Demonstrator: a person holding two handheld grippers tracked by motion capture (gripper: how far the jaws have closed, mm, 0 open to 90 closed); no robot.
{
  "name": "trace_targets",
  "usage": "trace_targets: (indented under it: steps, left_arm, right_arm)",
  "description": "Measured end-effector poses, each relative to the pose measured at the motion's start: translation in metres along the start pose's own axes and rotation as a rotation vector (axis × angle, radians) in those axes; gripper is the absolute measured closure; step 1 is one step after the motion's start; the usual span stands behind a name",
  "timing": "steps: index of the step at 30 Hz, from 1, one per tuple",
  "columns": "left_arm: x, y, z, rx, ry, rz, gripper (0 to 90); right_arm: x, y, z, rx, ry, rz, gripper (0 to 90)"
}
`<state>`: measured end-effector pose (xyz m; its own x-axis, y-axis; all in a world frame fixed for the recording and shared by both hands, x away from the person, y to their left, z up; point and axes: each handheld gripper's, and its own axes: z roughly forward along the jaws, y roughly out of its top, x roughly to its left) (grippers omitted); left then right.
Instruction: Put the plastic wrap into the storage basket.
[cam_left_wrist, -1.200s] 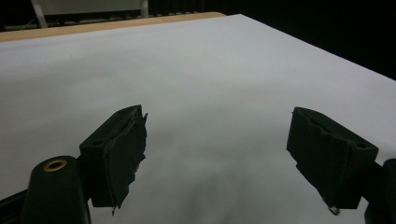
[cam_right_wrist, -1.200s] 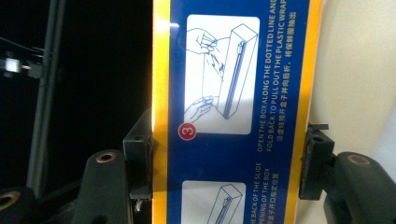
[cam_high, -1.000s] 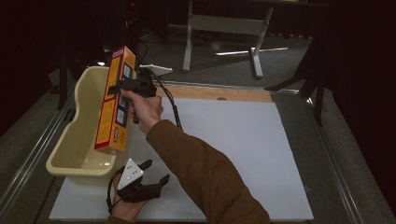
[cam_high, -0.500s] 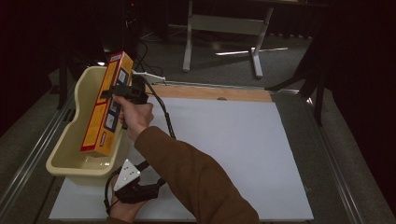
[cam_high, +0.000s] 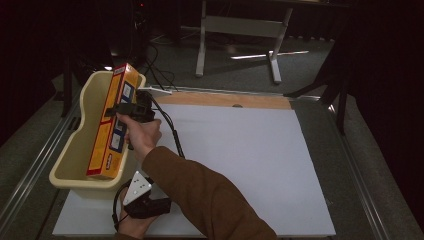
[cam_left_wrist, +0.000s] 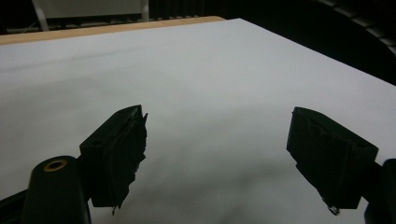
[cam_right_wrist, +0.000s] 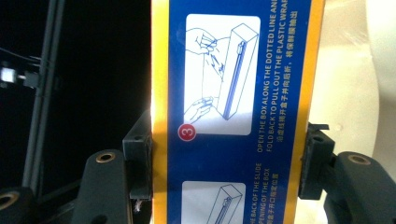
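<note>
White tabletop (cam_high: 250, 165) in a dark room. Right gripper (cam_high: 131, 110), jaws clamped on the two narrow edges of a long orange-and-blue box (cam_high: 111, 125), holds it tilted with its lower end inside the cream tub (cam_high: 75, 155) at the tabletop's left edge. Left gripper (cam_high: 145, 206), jaws wide apart and empty, sits low over the near tabletop, just beside the tub.
</note>
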<state>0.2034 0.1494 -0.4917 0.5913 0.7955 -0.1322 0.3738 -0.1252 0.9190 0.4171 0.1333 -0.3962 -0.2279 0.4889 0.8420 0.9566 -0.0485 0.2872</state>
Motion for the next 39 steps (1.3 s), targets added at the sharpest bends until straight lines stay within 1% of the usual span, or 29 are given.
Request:
trace_targets:
  steps: [1,2,3,5,7,14,15,16,17,19,20,21,22,23,25,26,27,28,30,31,32,34,35,36,37,39]
  left_arm:
    - [0.0,0.0,0.0,-0.001,0.001,0.0,19.7]
    - [0.0,0.0,0.0,-0.001,0.001,-0.001,19.7]
    - [0.0,0.0,0.0,0.0,0.001,0.0,19.7]
    - [0.001,-0.001,-0.001,-0.001,0.001,-0.002,19.8]
    - [0.001,-0.001,-0.002,-0.004,0.004,-0.003,19.7]
    - [0.001,-0.001,-0.002,-0.005,0.007,-0.004,19.7]
    - [0.001,-0.001,-0.002,-0.003,0.006,-0.002,19.8]
    - [0.001,-0.001,-0.002,-0.001,0.006,-0.002,19.8]
    - [0.0,-0.001,-0.001,0.0,0.006,-0.002,19.7]
    - [0.0,-0.001,-0.001,0.001,0.005,-0.001,19.8]
    - [0.0,-0.001,0.0,0.003,0.005,0.001,19.8]
    - [0.0,-0.001,0.0,0.003,0.004,-0.002,19.8]
    - [0.0,-0.001,0.0,0.003,0.004,-0.002,19.8]
    - [0.0,-0.001,0.0,0.003,0.004,0.0,19.8]
    - [0.0,-0.001,0.001,0.007,0.003,0.004,19.7]
    - [-0.001,-0.001,0.001,0.007,0.003,0.007,19.7]
    - [-0.001,-0.001,0.001,0.007,0.003,0.007,19.8]
    - [-0.001,-0.001,0.001,0.006,0.003,0.006,19.8]
    - [-0.001,-0.001,0.002,0.008,0.004,0.006,19.7]
    - [-0.001,-0.001,0.002,0.008,0.004,0.006,19.7]
    - [-0.001,-0.001,0.002,0.008,0.005,0.006,19.7]
    - [-0.001,-0.001,0.002,0.007,0.006,0.006,19.7]
    - [-0.001,-0.001,0.002,0.007,0.006,0.006,19.7]
    - [-0.001,-0.001,0.002,0.007,0.006,0.006,19.7]
    - [-0.001,-0.001,0.001,0.008,0.007,0.004,19.7]
    - [-0.001,-0.001,0.001,0.007,0.007,0.002,19.7]
  right_arm:
    - [-0.001,-0.001,0.001,0.003,-0.003,0.012,38.6]
    - [-0.003,-0.001,0.002,0.01,0.004,0.041,38.6]
    - [-0.005,-0.001,0.002,0.015,0.007,0.056,38.6]
    - [-0.007,-0.003,0.004,0.026,-0.006,0.073,38.4]
    - [-0.009,-0.003,0.005,0.025,-0.02,0.078,38.3]
    - [-0.01,0.0,0.007,0.057,-0.036,0.077,37.5]
    - [-0.011,0.001,0.007,0.076,-0.042,0.072,36.6]
    - [-0.011,0.001,0.007,0.076,-0.042,0.072,36.6]
    - [-0.013,0.002,0.006,0.087,-0.037,0.078,33.5]
    - [-0.012,0.004,0.002,0.075,-0.048,0.064,32.3]
    - [-0.011,0.005,0.0,0.069,-0.027,0.066,33.1]
    - [-0.009,0.006,-0.003,0.066,0.007,0.07,33.0]
    - [-0.009,0.006,-0.003,0.066,0.007,0.07,33.0]
    - [0.0,0.007,-0.009,0.066,-0.003,0.039,32.9]
    - [0.006,0.007,-0.013,0.082,-0.003,0.015,32.6]
    - [0.008,0.006,-0.016,0.086,-0.014,-0.006,32.6]
    - [0.008,0.006,-0.017,0.087,-0.022,-0.018,32.9]
    - [0.008,0.006,-0.017,0.087,-0.022,-0.018,32.9]
    - [0.007,0.006,-0.021,0.096,-0.053,-0.06,33.2]
    - [0.007,0.006,-0.021,0.096,-0.053,-0.06,33.2]
    - [0.004,0.007,-0.027,0.102,-0.095,-0.128,33.6]
    - [0.003,0.008,-0.031,0.1,-0.111,-0.159,33.6]
    - [0.003,0.008,-0.031,0.1,-0.111,-0.159,33.6]
    - [0.002,0.008,-0.036,0.094,-0.117,-0.182,33.6]
    - [0.0,0.009,-0.043,0.092,-0.116,-0.219,33.7]
    - [-0.001,0.008,-0.051,0.09,-0.13,-0.26,33.6]
